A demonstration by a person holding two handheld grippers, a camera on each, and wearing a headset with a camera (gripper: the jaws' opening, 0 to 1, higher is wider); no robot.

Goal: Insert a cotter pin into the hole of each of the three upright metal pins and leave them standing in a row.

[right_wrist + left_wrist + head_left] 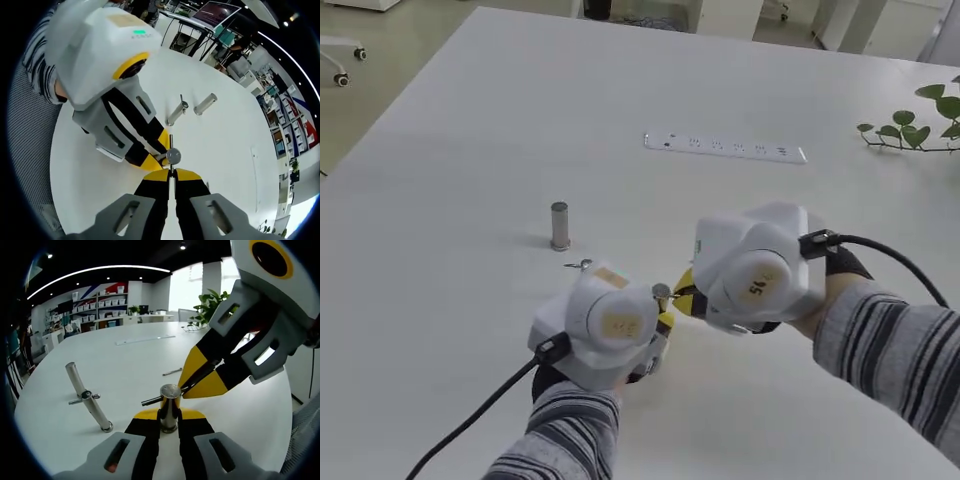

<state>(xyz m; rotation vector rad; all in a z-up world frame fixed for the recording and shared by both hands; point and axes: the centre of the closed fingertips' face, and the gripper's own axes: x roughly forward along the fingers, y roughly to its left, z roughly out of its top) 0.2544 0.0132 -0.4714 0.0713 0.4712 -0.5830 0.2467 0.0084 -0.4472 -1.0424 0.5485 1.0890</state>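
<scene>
Two grippers meet at lower centre: my left gripper (170, 417) pinches a pin (169, 392), my right gripper (171, 175) pinches the cotter (150, 401); a skewed push could jam it.

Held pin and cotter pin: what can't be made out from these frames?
- Left gripper view: the end of the cotter pin that sits inside the claw of the right gripper, hidden by the claw tips.
- Head view: the hole in the held pin, covered by the gripper bodies.
- Head view: small metal item near the upright pin, too small to identify.
</scene>
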